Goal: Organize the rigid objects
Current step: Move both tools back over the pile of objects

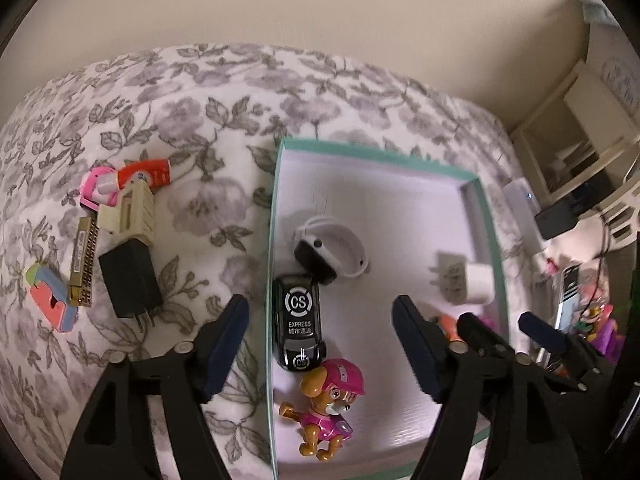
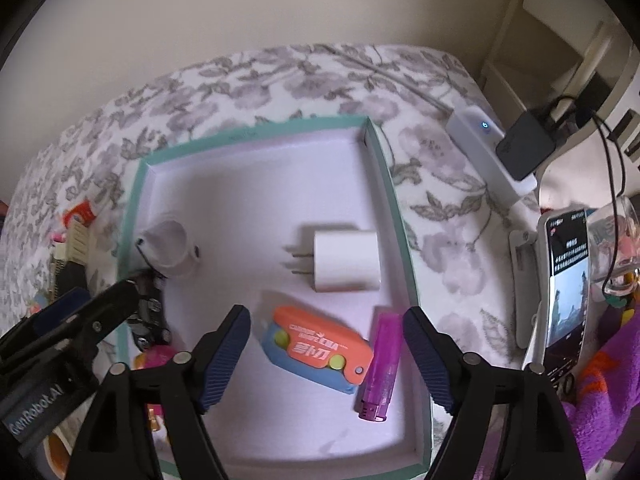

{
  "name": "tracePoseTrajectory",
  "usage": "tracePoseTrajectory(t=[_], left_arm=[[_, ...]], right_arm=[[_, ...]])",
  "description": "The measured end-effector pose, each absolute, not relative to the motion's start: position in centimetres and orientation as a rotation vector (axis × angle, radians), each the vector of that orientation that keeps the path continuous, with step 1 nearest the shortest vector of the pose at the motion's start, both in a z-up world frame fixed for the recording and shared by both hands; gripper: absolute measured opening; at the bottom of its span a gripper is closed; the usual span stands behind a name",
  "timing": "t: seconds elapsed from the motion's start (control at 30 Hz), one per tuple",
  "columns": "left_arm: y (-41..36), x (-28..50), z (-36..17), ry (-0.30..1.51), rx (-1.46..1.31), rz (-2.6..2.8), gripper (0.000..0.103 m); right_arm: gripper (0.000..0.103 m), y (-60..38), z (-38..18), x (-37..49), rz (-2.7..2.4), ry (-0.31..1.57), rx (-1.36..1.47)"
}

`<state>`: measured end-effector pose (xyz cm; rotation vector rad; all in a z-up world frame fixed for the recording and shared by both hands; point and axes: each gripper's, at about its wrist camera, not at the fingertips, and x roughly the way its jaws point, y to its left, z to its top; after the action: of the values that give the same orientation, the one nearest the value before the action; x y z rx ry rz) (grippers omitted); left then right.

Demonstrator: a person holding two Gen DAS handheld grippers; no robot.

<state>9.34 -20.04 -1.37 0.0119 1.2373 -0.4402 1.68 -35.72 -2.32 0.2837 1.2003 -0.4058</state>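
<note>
The teal-rimmed box lay on the floral bedspread, already holding the black toy car, the pink pup figure, the white smartwatch, the white charger, the orange folding toy and the purple lighter. My left gripper hung wide open and empty over the box's left wall, with the car between its fingers; my right gripper was equally spread and empty over the orange toy. At my left gripper's nine to ten o'clock, outside the box, the black adapter, beige plug and other small pieces sat tightly clustered. I judged that reaching there could nudge neighbours, since they touched, or snag the box wall.
</note>
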Motion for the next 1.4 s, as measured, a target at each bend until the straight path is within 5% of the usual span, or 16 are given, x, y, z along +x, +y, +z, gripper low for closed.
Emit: tracePoseTrajectory(t=[0.3, 0.47, 0.7, 0.83, 0.9, 1.4], left_arm=[[-17.4, 9.7, 1.6, 1.156, -0.023, -0.376, 0.080], [-15.4, 10.2, 2.1, 1.137, -0.043, -0.324, 0.090], [-12.7, 10.7, 2.5, 1.100, -0.056, -0.243, 0.091], [-11.4, 10.8, 2.6, 1.085, -0.084, -0.210, 0.093], [-10.9, 10.9, 2.7, 1.074, -0.081, -0.190, 0.103], [-6.2, 11.5, 2.6, 1.059, -0.101, -0.064, 0.103]], right_arm=[[0.084, -34.5, 0.7, 1.5, -0.386, 1.125, 0.260], [0.093, -34.3, 1.7, 1.4, -0.378, 1.091, 0.266], [0.102, -33.9, 2.7, 1.3, -0.373, 1.050, 0.265], [0.103, -33.2, 3.4, 1.4, -0.347, 1.019, 0.271], [0.103, -32.8, 3.6, 1.6, -0.338, 1.010, 0.263], [0.103, -27.8, 3.2, 3.3, -0.255, 1.013, 0.162]])
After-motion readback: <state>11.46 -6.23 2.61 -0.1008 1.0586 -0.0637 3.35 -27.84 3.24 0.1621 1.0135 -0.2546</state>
